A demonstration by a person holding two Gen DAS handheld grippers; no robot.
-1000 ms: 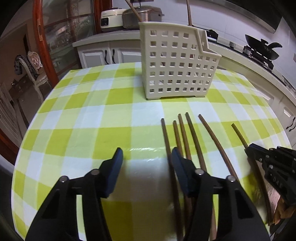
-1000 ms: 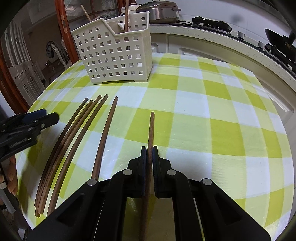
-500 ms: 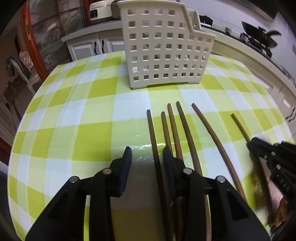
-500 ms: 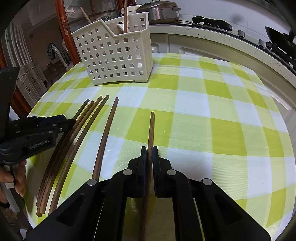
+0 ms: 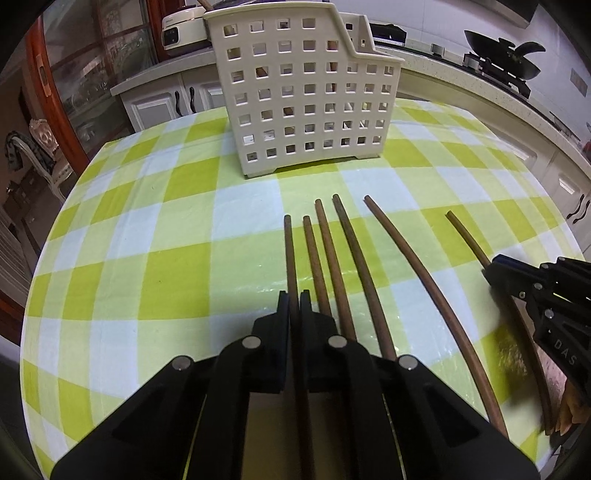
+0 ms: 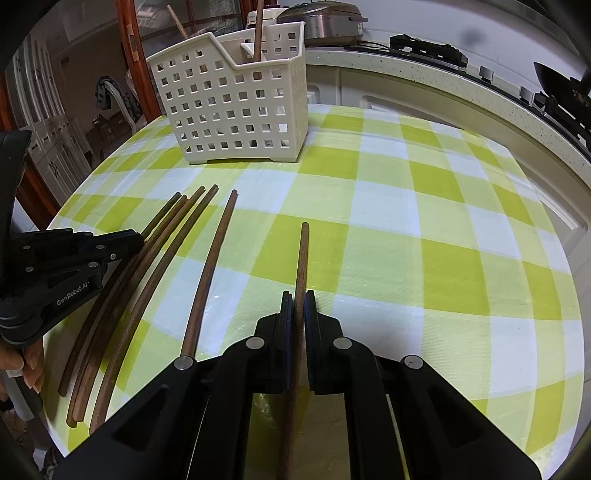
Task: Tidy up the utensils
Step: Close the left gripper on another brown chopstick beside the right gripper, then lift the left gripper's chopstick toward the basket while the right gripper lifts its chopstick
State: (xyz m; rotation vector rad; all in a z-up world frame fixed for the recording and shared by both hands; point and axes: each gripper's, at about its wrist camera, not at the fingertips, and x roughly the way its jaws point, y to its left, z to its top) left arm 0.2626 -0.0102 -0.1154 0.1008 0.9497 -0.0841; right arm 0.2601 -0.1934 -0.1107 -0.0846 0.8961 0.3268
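Closing done — left claw now grips leftmost chopstick | right claw unchanged — clamping rightmost chopstick

Rice cooker on counter behind – wok on stove, chair left.

- Six long, thin, dark-brown wooden chopsticks were laid roughly parallel on the checked bench, tips pointed toward the basket.
- The leftmost chopstick was clamped in the left hand-held gripper.
- The rightmost chopstick was pinched by the right hand-held gripper.
- A cream perforated utensil basket was stood upright beyond them, with one chopstick held upright inside.
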